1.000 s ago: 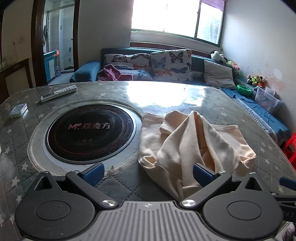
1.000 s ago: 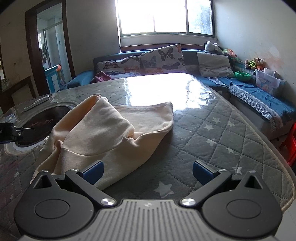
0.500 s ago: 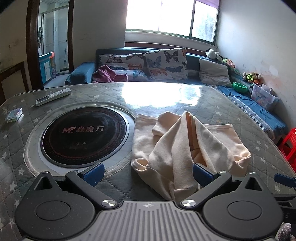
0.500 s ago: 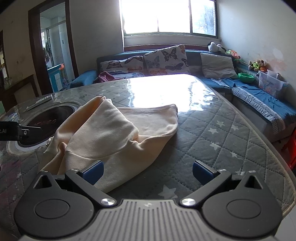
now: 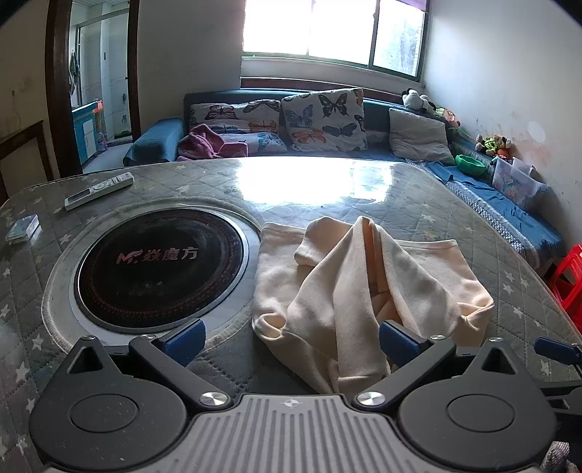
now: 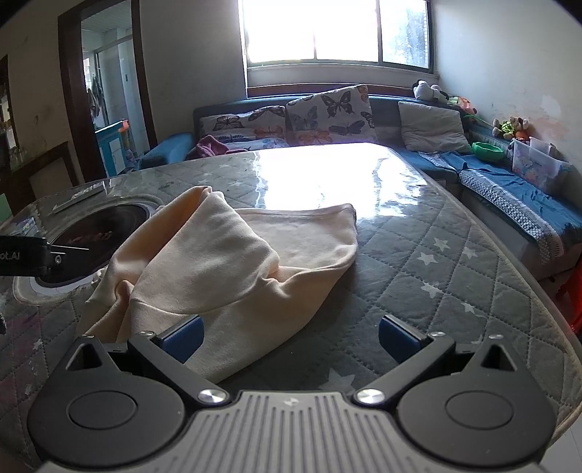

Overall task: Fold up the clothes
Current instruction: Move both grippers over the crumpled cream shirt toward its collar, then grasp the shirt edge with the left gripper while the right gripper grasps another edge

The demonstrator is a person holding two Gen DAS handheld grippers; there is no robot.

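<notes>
1. Left wrist view: the left gripper [image 5: 291,340] has its jaws spread wide and holds nothing; its blue pads [image 5: 184,336] sit low over the near edge of the bench [image 5: 418,207].
2. A cream garment [image 5: 356,287] lies crumpled on the bench, just right of the round black cooktop [image 5: 160,262] set into the bench top. One fold rises in a ridge along its middle; its near end reaches between the left jaws, beside the right pad.
3. Far left on the bench lie a remote [image 5: 99,190] and a small card pack [image 5: 22,227], well apart from the garment.
4. Right wrist view: the right gripper [image 6: 291,336] also has its jaws spread, gripping nothing. The garment [image 6: 232,265] lies ahead and to the left, its near edge touching or just under the left pad [image 6: 183,334]; I cannot tell which.
5. Part of the left gripper [image 6: 25,256] shows at the left edge of this view, over the cooktop [image 6: 91,240].
6. Behind the bench [image 6: 436,254] stands a blue sofa [image 6: 509,196] with butterfly cushions [image 6: 327,114] under a bright window [image 6: 334,31].
</notes>
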